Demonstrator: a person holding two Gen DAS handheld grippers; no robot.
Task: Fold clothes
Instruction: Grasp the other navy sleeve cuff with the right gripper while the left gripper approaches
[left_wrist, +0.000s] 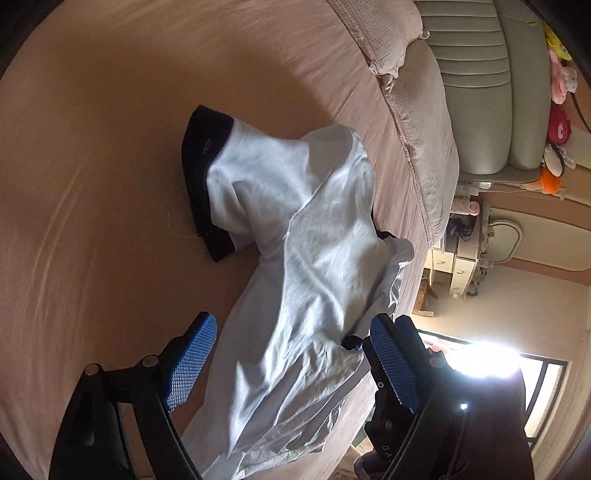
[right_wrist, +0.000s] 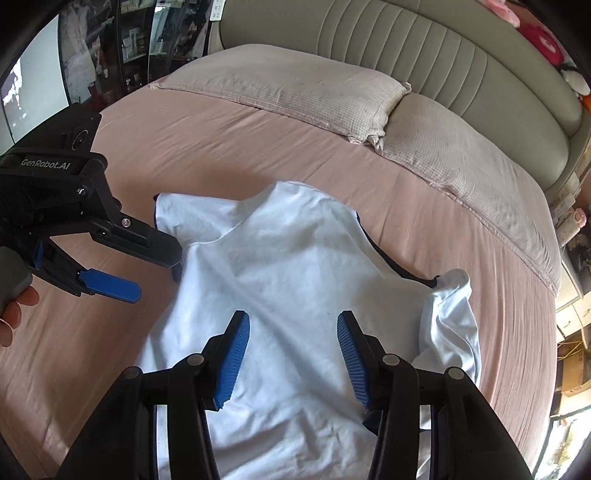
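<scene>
One pale blue cotton shirt with dark trim (right_wrist: 295, 266) lies mid-frame on one pink bed sheet (right_wrist: 221, 147) below two beige checked pillows (right_wrist: 295, 85), while the left gripper (right_wrist: 159, 273) and right gripper (right_wrist: 293, 354), two in all, hang over it with jaws apart, gripping nothing.

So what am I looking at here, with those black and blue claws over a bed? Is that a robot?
No robot: a person carries a hand-held gripper in each hand, each with a camera looking along its two blue-padded fingers. One picture comes from the left hand-held gripper, the other from the right hand-held gripper; the right view also shows the left one from the side. On the pink bed sheet lies a crumpled pale blue shirt with dark trim, below two pillows. Both tools stand open above the shirt; nothing is held.
</scene>
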